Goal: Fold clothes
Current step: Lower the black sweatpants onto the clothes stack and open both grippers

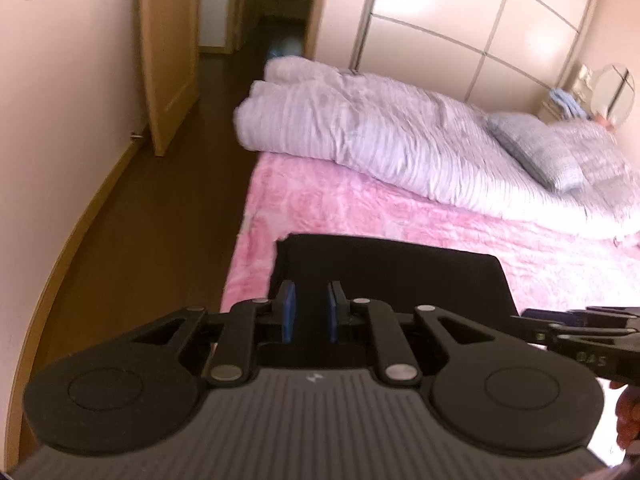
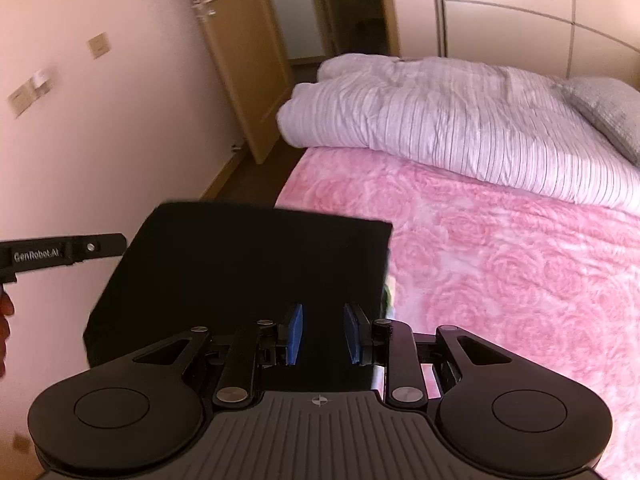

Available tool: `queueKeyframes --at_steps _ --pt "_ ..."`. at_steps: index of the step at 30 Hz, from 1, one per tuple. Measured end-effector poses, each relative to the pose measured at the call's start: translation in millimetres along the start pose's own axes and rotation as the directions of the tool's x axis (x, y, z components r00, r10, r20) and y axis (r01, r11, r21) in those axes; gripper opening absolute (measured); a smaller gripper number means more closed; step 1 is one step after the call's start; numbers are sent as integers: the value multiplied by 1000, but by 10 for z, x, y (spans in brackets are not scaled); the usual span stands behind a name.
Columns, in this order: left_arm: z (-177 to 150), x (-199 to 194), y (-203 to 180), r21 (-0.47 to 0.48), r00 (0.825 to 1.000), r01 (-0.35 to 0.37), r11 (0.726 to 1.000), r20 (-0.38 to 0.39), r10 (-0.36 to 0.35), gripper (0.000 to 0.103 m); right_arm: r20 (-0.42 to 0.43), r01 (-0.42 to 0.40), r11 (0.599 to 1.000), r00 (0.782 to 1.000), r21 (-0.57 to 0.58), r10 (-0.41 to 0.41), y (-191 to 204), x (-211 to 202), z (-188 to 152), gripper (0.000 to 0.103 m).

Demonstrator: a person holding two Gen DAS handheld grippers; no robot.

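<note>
1. Two grippers are up over the bed, both angled downward. My left gripper (image 1: 311, 312) has its blue pads (image 1: 289, 312) drawn close together, with black cloth filling the narrow gap between them; I read this as clamped on the black garment (image 1: 392, 276).
2. My right gripper (image 2: 322, 334) shows a wider gap between its blue pads (image 2: 295, 334). The black garment (image 2: 248, 264) lies dark in that gap and under the fingers, but I cannot tell from this view whether the pads actually press on it.
3. The garment appears as a flat, dark, roughly rectangular panel with straight edges and a sharp far corner, spread out ahead of both grippers. In the left wrist view the right gripper (image 1: 532, 314) enters from the right edge, reaching to the panel's right side; in the right wrist view the left gripper (image 2: 120, 242) enters from the left edge, at the panel's left side.
4. The panel sits above a pink rose-patterned blanket (image 2: 500, 272) covering the bed. Contact with the blanket cannot be judged.
5. Farther out: a pale striped duvet (image 1: 380, 136) bundled along the far side of the bed, a grey pillow (image 1: 536, 152) beside it.
6. Beyond: a wooden door (image 1: 168, 52) standing open, dark wood floor (image 1: 160, 216), wardrobe panels (image 1: 480, 12).
</note>
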State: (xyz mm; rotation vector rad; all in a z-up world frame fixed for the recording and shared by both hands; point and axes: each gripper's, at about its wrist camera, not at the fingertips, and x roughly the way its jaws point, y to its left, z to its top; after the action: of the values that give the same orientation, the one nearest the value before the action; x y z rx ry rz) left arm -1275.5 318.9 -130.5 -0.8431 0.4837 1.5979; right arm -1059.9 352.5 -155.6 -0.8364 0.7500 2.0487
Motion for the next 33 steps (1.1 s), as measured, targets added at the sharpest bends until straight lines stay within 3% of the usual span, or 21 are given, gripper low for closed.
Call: queueKeyframes --at_steps 5,9,12,15,18,25,33 --pt "-12 506 -40 17 994 -23 1000 -102 24 14 -126 35 999 992 40 -30 -51 454 -9 27" --pt "-22 500 74 -43 994 -14 999 -112 9 15 -132 30 999 991 -17 -32 -71 515 4 28" --pt "8 259 -20 -30 993 -64 997 -97 61 17 -128 -2 1000 992 28 6 -98 350 72 28" --pt "-23 -27 -172 -20 987 -143 990 -81 141 40 -102 -18 999 995 50 23 -72 50 32 28" --pt "-161 -329 -329 8 978 -186 982 -89 186 41 -97 0 999 995 38 4 -45 -180 -47 30" --pt "-530 -845 -598 3 964 -244 970 -106 243 41 -176 55 994 984 99 -37 -50 -451 -346 32" --pt "-977 -1378 -819 -24 962 -263 965 -83 260 45 -159 44 999 986 16 -41 18 -897 -681 32"
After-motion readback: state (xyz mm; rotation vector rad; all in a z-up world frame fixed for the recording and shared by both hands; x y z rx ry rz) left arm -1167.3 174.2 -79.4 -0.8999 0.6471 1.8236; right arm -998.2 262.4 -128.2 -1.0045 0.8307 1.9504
